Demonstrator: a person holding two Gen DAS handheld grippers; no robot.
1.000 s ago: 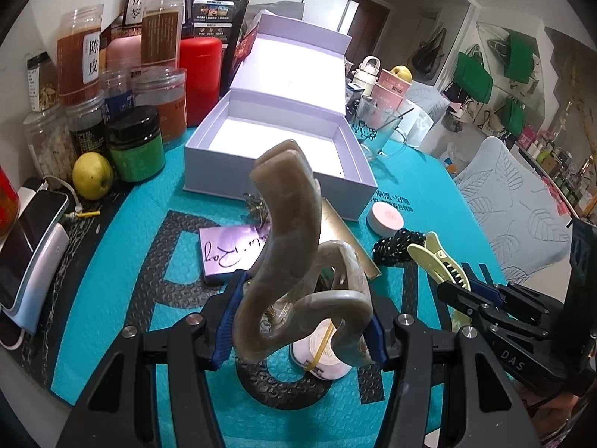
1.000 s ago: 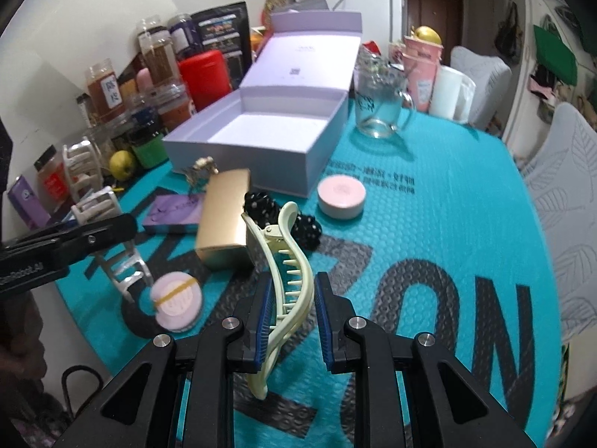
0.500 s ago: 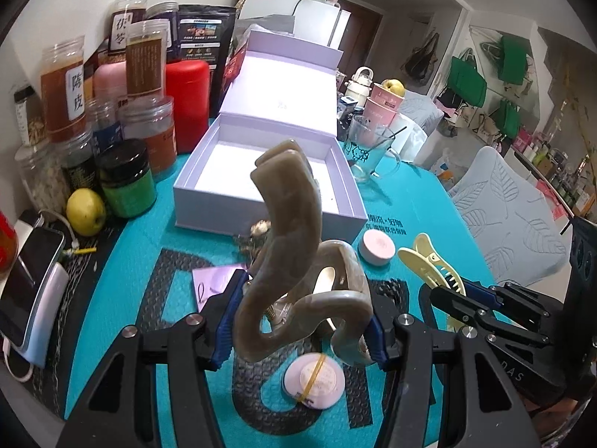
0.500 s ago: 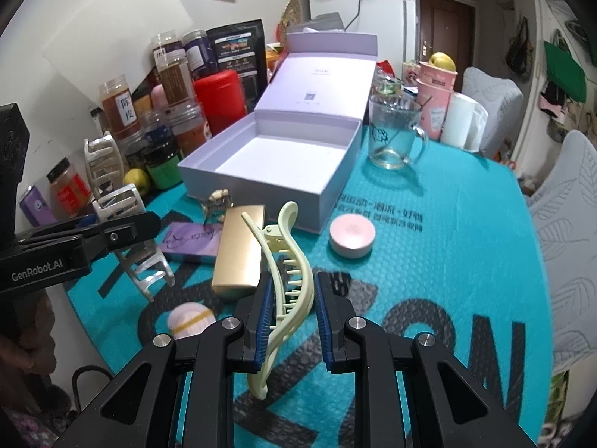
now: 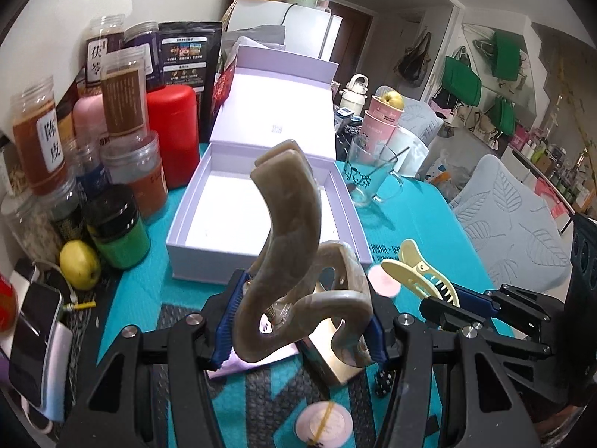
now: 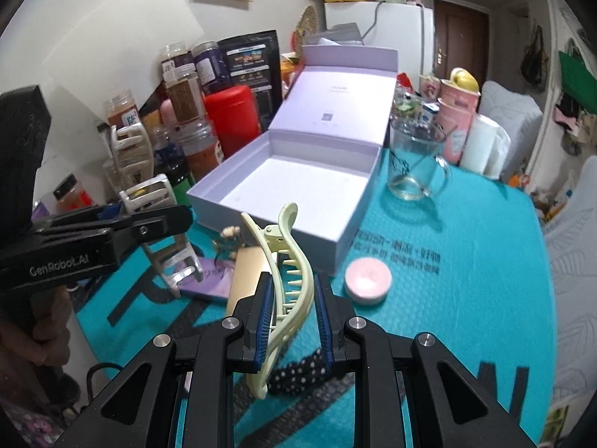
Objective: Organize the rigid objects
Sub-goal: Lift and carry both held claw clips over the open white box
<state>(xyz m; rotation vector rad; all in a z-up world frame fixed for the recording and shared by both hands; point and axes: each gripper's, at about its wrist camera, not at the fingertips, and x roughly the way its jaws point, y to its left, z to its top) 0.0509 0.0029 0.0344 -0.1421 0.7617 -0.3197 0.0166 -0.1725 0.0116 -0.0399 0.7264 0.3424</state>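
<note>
A teal-covered table (image 6: 466,261) carries an open lavender cardboard box (image 6: 298,186), empty. Above the table in front of it, the left tongs (image 5: 298,321) clamp a big marbled beige hair claw (image 5: 294,246); the right tongs (image 6: 293,321) pinch a slim pale-yellow plastic hair clip (image 6: 287,261).

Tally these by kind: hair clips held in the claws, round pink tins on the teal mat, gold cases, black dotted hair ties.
Hair clips held: 2, the beige clip in the left claw and the pale yellow clip in the right claw
Round pink tins: 2
Gold cases: 1
Black dotted hair ties: 1
Total: 6
</note>
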